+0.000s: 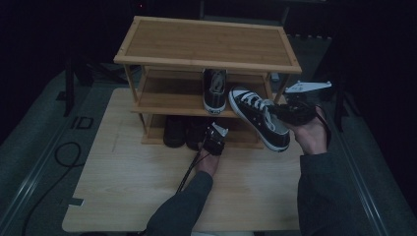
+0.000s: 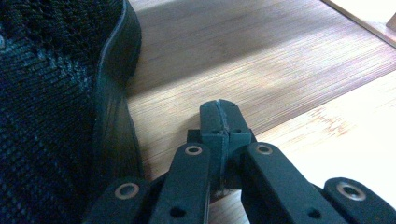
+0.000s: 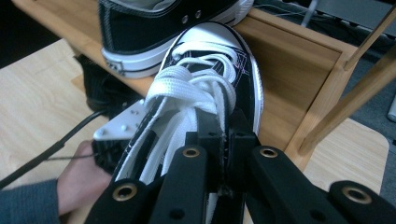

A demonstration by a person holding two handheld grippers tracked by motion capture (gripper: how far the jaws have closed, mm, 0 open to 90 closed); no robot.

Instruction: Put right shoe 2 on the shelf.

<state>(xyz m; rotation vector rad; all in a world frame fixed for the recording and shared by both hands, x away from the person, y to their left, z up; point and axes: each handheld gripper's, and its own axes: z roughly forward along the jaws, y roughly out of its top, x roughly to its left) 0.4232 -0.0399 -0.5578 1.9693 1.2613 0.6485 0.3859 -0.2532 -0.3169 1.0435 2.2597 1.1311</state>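
Note:
A black-and-white canvas sneaker [image 1: 259,119] hangs tilted in front of the wooden shoe rack [image 1: 206,42], its toe toward the middle shelf [image 1: 167,96]. My right gripper [image 1: 290,112] is shut on its upper by the white laces; in the right gripper view the gripper [image 3: 222,128] pinches the sneaker [image 3: 210,35] just behind the lacing. Its twin sneaker [image 1: 215,91] [image 3: 154,28] stands on the middle shelf. My left gripper [image 1: 215,138] [image 2: 219,116] rests shut and empty at the bottom shelf [image 2: 243,60], beside a black mesh shoe [image 2: 56,93].
A pair of dark shoes [image 1: 174,130] sits on the bottom shelf left of my left gripper. The rack's right posts [image 3: 345,107] stand close beside the held sneaker. Light wooden tabletop [image 1: 133,187] spreads in front of the rack. A cable [image 1: 64,152] lies off the table's left.

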